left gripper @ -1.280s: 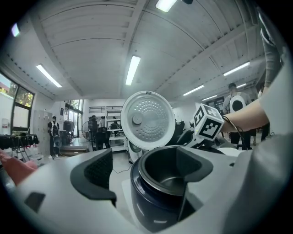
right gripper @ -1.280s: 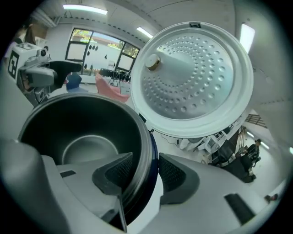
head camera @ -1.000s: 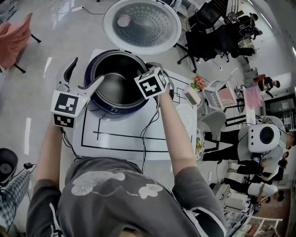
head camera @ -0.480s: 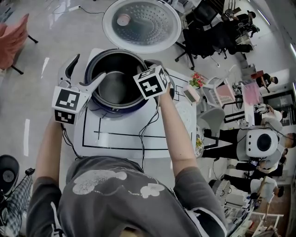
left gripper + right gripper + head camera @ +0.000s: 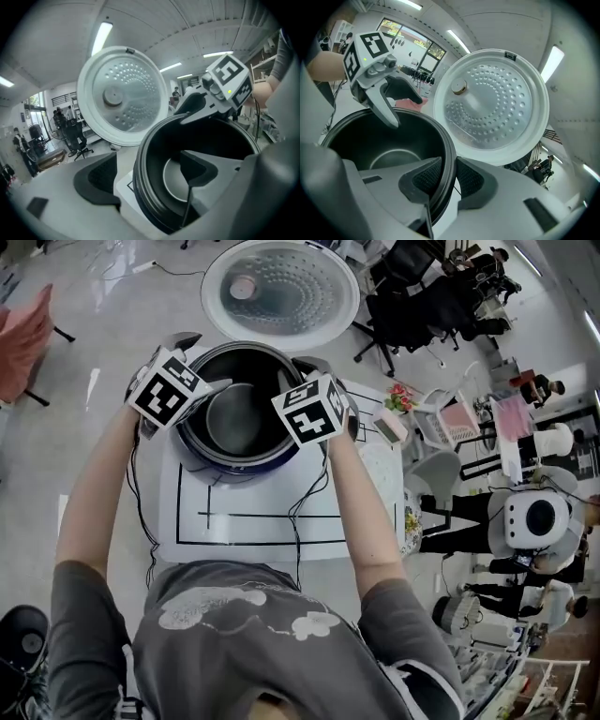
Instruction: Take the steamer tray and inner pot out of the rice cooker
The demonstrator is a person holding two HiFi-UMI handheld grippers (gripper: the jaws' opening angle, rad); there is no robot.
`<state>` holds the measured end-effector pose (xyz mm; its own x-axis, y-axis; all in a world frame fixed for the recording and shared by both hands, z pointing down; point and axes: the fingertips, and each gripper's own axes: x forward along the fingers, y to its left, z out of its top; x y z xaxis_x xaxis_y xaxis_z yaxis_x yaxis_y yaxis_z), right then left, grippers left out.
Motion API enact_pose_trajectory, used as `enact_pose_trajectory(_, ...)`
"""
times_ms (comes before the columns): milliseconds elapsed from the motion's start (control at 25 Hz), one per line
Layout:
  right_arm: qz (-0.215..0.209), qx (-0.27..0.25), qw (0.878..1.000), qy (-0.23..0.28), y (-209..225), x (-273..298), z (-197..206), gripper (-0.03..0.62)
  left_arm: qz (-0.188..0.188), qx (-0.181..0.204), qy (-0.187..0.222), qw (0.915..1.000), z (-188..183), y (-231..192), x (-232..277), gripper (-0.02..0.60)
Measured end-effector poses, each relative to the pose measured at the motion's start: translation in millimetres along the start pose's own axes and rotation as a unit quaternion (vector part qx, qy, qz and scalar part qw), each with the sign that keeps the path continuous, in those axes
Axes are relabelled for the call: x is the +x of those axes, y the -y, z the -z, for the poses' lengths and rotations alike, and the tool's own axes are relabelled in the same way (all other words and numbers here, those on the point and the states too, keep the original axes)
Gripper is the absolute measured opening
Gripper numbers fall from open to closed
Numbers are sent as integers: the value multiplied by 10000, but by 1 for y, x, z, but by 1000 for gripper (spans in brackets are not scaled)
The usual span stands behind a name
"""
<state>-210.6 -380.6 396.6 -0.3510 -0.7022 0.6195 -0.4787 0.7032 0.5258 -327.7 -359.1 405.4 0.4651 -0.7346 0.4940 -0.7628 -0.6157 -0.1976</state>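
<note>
The rice cooker [image 5: 225, 463] stands with its lid [image 5: 279, 289] swung up. The dark inner pot [image 5: 239, 418] sits inside it, with nothing in it. No steamer tray shows. My right gripper [image 5: 302, 371] is at the pot's right rim; its jaws have just been closing, and in the right gripper view [image 5: 449, 164] the pads pinch the rim [image 5: 449, 140]. My left gripper [image 5: 202, 362] is at the left rim. In the left gripper view [image 5: 147, 164] it stands open, one jaw outside the cooker and one inside the pot [image 5: 178, 180], well apart from the rim.
The cooker stands on a white mat with black lines [image 5: 253, 521]. Cables [image 5: 305, 512] run from the grippers across it. A small white device [image 5: 387, 427] and red flowers [image 5: 401, 399] lie at the table's right. Office chairs and people are further right.
My left gripper has swung from the cooker's front left up to the left rim, and its jaws now straddle it. The right gripper has risen a little at the right rim.
</note>
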Motion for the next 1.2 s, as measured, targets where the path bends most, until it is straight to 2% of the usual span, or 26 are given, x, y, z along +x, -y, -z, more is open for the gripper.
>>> enact_pose_trajectory(120, 9, -21, 10000, 32, 1, -2, -1, 117, 62, 193, -509, 9985, 4, -4, 21, 425)
enact_pose_trajectory(240, 12, 2, 10000, 52, 2, -3, -2, 117, 168, 373, -1076, 9934, 13, -4, 33, 412)
enact_pose_trajectory(280, 17, -3, 10000, 56, 2, -3, -3, 117, 137, 404, -1183, 9921, 15, -5, 35, 379)
enact_pose_trajectory(360, 35, -16, 10000, 54, 2, -4, -3, 117, -24, 469, -1251, 9910, 16, -11, 38, 197)
enact_pose_trajectory(520, 67, 30, 10000, 48, 0, -5, 0, 117, -67, 822, -1306, 9880, 17, -9, 41, 143)
enact_pose_trajectory(560, 89, 35, 9999, 56, 1, -5, 0, 117, -75, 884, -1347, 9869, 17, -7, 41, 112)
enact_pose_trajectory(760, 223, 38, 9997, 114, 3, -9, -2, 115, -128, 698, -1446, 9869, 11, -7, 37, 86)
enact_pose_trajectory(1200, 507, -23, 9968, 611, 19, -38, -17, 117, -111, 704, -1091, 9915, -27, -7, 9, 64)
